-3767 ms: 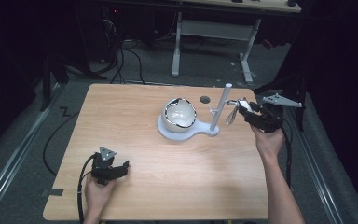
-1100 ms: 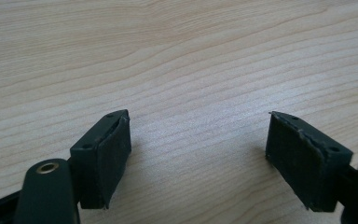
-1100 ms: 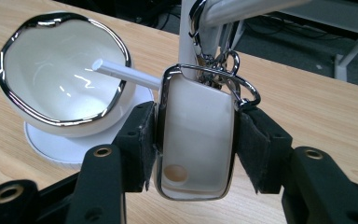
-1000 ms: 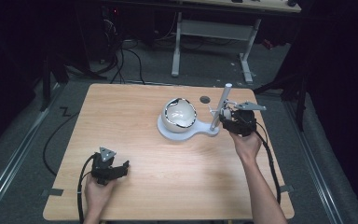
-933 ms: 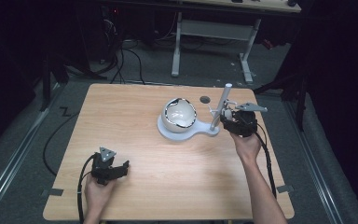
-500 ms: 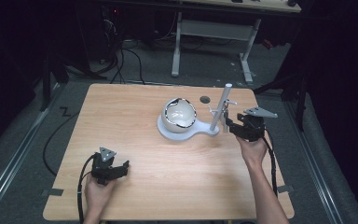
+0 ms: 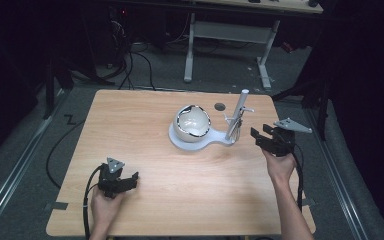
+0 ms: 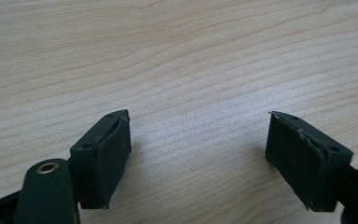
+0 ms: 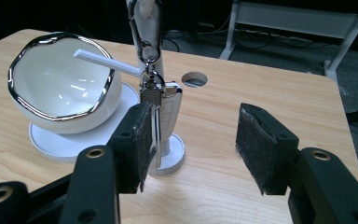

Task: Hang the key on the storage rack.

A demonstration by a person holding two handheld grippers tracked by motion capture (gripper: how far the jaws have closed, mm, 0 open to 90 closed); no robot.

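On the table [image 7: 180, 175], right of centre toward its far edge, stands a white stand [image 7: 200, 140]: a round base carrying a white bowl [image 7: 192, 122] with a dark metallic rim, joined to a smaller foot from which an upright post [image 7: 239, 112] rises. Thin white pegs project from the post; in the right gripper view a key bunch [image 9: 156, 98] hangs from a clip on the post, beside a peg that reaches toward the bowl. A round hole [image 7: 220, 106] lies in the tabletop just behind the stand. Right gripper [image 7: 261, 136] is held above the table's right edge, just beside the post but apart from it, jaws spread wide and empty; in its own view the keys show behind its left jaw, not between the pads. Left gripper [image 7: 130, 179] rests low at the near left of the table, well apart from the stand, jaws wide open over bare wood. Beyond the table, a white desk frame [image 7: 230, 35] and cables [image 7: 135, 60] occupy the dark floor.
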